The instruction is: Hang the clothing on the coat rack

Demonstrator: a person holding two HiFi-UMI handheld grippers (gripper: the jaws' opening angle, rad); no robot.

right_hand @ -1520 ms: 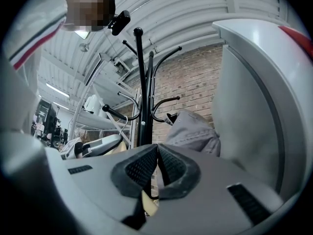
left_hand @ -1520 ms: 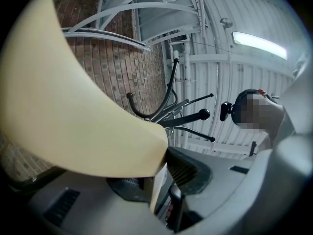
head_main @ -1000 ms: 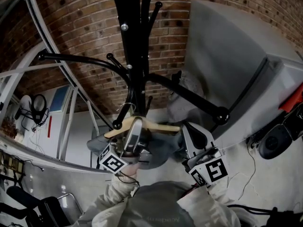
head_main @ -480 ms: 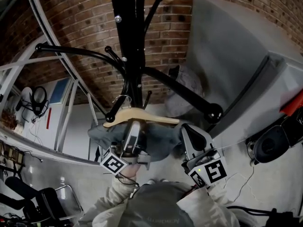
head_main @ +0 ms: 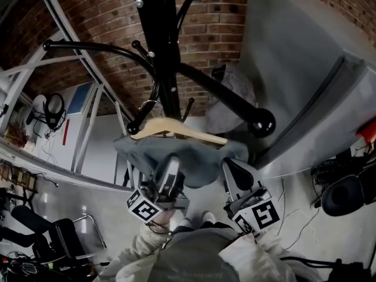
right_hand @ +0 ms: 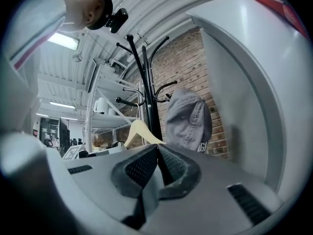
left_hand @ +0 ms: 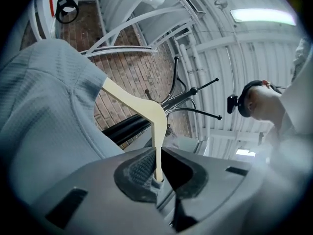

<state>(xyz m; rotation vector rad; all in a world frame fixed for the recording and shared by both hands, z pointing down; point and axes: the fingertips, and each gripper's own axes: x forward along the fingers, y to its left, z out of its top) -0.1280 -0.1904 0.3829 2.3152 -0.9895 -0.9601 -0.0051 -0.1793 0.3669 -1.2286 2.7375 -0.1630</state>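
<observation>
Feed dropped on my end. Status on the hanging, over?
Left gripper jaws just closing, pinching hanger. Right gripper shut, empty. Hanger carries grey garment, hook over rack arm. Grey cap alongside, not in the way.

Red brick wall behind, white metal shelving frame at left, large grey cabinet at right, pale grey floor, ribbed white ceiling with a lit strip light

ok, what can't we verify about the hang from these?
1. Hook seated on the rack arm? Head view: too small and thin.
2. Left gripper: jaws have just been closing, hanger edge between them; pad contact unclear.
3. Rack base: head view, behind the garment.
</observation>
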